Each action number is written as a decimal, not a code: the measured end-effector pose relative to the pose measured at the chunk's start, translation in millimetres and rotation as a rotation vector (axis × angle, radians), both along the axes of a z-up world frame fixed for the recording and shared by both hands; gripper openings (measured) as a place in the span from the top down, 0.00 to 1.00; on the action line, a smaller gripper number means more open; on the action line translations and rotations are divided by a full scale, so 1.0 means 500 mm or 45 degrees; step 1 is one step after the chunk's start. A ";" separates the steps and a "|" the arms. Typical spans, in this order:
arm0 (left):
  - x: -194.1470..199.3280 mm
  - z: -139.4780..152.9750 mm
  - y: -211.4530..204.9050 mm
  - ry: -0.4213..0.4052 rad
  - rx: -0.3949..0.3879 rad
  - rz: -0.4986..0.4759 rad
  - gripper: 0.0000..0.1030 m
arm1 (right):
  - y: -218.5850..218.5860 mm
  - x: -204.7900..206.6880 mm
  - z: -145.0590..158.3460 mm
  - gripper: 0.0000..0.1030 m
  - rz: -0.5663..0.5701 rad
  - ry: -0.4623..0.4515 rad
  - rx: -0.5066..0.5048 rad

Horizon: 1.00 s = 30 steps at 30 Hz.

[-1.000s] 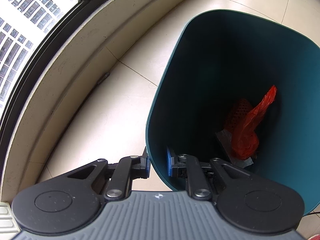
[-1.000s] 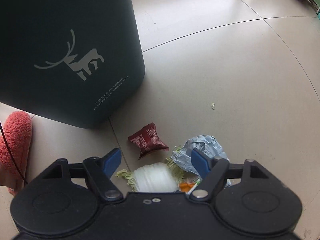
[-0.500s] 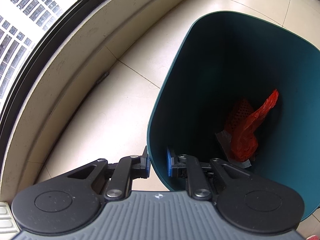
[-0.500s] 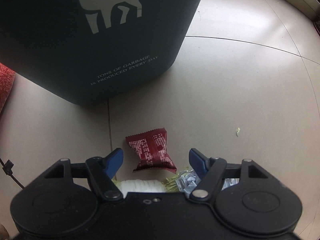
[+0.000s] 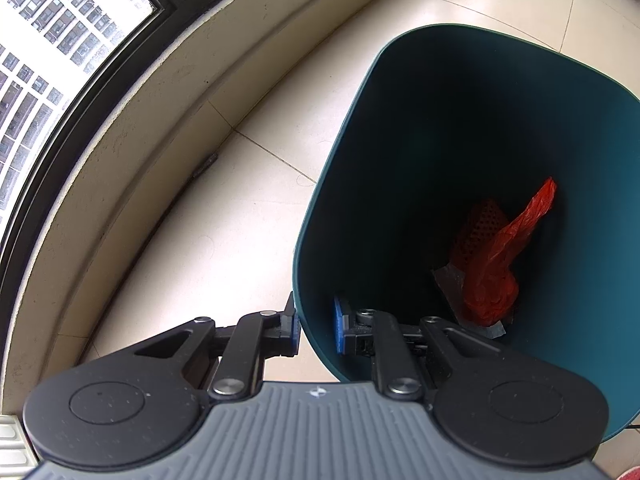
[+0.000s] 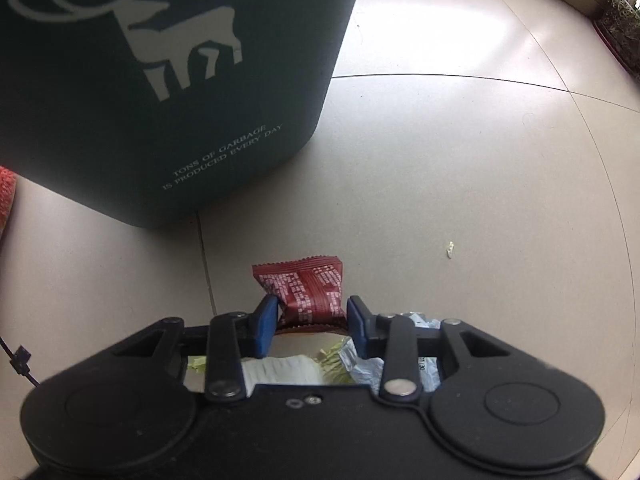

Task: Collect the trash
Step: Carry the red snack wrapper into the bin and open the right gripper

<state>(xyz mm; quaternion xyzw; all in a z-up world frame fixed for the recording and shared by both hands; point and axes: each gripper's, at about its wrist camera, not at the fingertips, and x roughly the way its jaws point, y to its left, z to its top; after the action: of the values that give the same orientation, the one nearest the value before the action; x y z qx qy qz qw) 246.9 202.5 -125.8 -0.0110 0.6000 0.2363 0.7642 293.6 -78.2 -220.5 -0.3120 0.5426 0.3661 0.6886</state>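
The bin (image 5: 480, 160) is held at its rim by the left claw (image 5: 316, 330): one pad is set outside the wall and the other inside, clenched on the near edge. Ahead of that claw and to its right, at the bottom of the bin, a red bag (image 5: 496, 264), a red net (image 5: 480, 224) and a scrap of clear film (image 5: 452, 284) are seen, so part of the trash is judged to be collected already. To the left of the claw, bare floor (image 5: 224, 216) and a window sill (image 5: 120, 128) are seen.

In the right wrist view the bin (image 6: 160, 80) stands ahead and to the left of the right claw (image 6: 312, 316), well apart from it. A dark red wrapper (image 6: 308, 284) lies on the floor (image 6: 460, 152) directly between the blue fingers (image 6: 266, 320). The jaws are narrowed about its near end, but whether the pads are already pressed on it cannot be told. Beneath and behind the claw, shreds of cabbage (image 6: 332, 356), a white sheet (image 6: 280, 370) and crumpled foil (image 6: 360, 364) are left on the floor. Ahead to the right, a small crumb (image 6: 450, 249) lies apart.

The step in hand is judged to be the pickup of the wrapper. For the next move, a firm closing on the thin packet is called for, then a lift clear of the floor and a carry ahead and leftward over the rim, while the bin is steadied by the left claw. The rest of the pile is yet to be gathered.
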 end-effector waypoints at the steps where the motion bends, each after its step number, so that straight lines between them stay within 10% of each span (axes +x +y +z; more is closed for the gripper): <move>1: -0.002 0.000 0.002 -0.003 -0.009 0.006 0.85 | -0.009 0.000 0.022 0.65 -0.023 0.011 0.018; 10: -0.024 0.008 0.021 -0.043 -0.101 0.048 0.85 | -0.074 -0.021 0.395 0.65 -0.186 0.048 0.335; 16: -0.036 0.006 0.033 -0.060 -0.132 0.057 0.85 | 0.012 -0.035 0.517 0.65 -0.133 -0.072 0.421; 30: -0.045 0.013 0.025 -0.063 -0.207 0.026 0.86 | 0.282 -0.022 0.312 0.65 0.015 -0.191 0.074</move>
<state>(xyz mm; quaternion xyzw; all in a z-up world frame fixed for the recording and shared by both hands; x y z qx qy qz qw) 224.6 214.9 -119.1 -0.0848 0.5978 0.1944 0.7731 282.7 62.6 -64.4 -0.3216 0.4769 0.3613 0.7339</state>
